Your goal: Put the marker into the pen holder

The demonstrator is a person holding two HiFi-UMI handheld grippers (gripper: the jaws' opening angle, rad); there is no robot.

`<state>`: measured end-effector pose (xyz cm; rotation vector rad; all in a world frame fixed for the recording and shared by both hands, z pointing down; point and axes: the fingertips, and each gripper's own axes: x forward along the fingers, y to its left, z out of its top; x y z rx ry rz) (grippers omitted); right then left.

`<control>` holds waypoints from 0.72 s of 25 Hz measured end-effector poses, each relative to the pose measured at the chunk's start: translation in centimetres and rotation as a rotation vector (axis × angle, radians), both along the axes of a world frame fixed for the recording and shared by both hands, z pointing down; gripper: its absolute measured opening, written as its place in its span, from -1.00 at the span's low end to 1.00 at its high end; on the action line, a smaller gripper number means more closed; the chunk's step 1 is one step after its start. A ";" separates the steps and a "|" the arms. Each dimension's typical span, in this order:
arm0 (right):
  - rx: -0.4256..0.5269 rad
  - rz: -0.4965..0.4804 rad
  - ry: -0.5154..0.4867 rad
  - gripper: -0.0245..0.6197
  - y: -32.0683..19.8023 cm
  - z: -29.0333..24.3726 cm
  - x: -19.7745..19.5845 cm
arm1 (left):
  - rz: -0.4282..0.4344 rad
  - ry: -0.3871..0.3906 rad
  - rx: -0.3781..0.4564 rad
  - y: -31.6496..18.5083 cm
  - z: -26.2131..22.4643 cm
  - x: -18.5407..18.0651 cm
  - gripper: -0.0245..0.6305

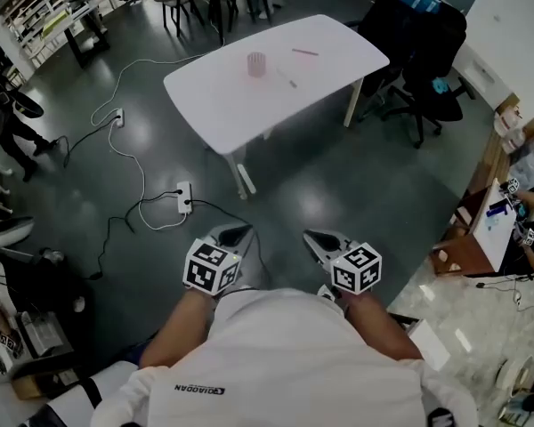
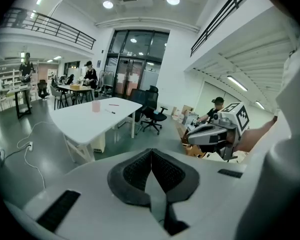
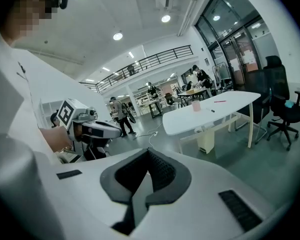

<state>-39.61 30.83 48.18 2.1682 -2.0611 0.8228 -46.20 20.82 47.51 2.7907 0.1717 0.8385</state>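
Note:
A pink pen holder point(image 1: 255, 63) stands upright on the white table point(image 1: 329, 65) far ahead of me. A pink marker point(image 1: 304, 52) lies on the tabletop to its right, and a thin dark pen point(image 1: 291, 83) lies nearer the front edge. Both grippers hang close to my body, well short of the table. My left gripper point(image 1: 239, 232) is shut with nothing in it, and my right gripper point(image 1: 312, 236) is shut and empty too. In the left gripper view the jaws point(image 2: 151, 160) meet, with the holder point(image 2: 96, 106) and marker point(image 2: 113, 104) far off. In the right gripper view the jaws point(image 3: 149, 156) also touch; the holder point(image 3: 196, 106) and marker point(image 3: 220, 101) are distant.
Dark floor lies between me and the table, crossed by white cables and a power strip point(image 1: 184, 197). Black office chairs point(image 1: 427, 69) stand at the table's right end. A wooden desk point(image 1: 476, 234) with clutter is at the right. People and other tables point(image 2: 72, 89) are in the background.

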 end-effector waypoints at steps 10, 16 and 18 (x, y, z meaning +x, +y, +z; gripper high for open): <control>0.008 0.045 0.000 -0.87 -3.9 -0.9 -2.6 | 0.023 -0.025 -0.042 -3.7 2.1 -4.1 -0.84; -0.039 0.095 -0.028 -0.87 -2.9 0.4 0.2 | 0.018 -0.022 -0.080 -3.4 2.9 -2.6 -0.84; -0.026 0.103 -0.051 -0.87 -3.1 0.7 1.2 | 0.009 -0.029 -0.085 -3.5 3.4 -1.8 -0.84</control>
